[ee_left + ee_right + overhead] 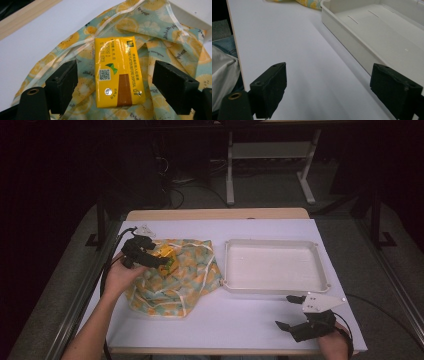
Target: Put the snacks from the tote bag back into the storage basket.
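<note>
Tabletop scene seen from above, a person seated at six o'clock with a two-jaw gripper in each hand; the work in hand looks like picking a small yellow carton off a patterned cloth, and it is judged to be at its very start.

Lemon-print cloth (175, 277) lies crumpled at about nine o'clock on the white table (240, 320); the yellow carton (166, 256) rests on the cloth's upper part, flat, not lifted. In the left gripper view the carton (117, 72) sits on the cloth (175, 50) between the two black jaws, with a clear gap on each side; neither pad touches it. The left gripper (159, 260) hangs over the carton with jaws wide apart and holds nothing.

White tray (275, 266) stands just right of the cloth, at about two o'clock from the table's middle; it looks bare inside, and the right gripper view shows its near wall (347, 32) and a bare floor. It may be where the carton is meant to go, though that is only a guess.

The right gripper (291, 311) sits low at five o'clock, near the table's front edge and just in front of the tray; its jaws stand wide apart over bare table with nothing between them.

Done so far, judging by how things lie: the left gripper is lined up around the carton. Left to do: close on it, lift it clear of the cloth, and set it down.
</note>
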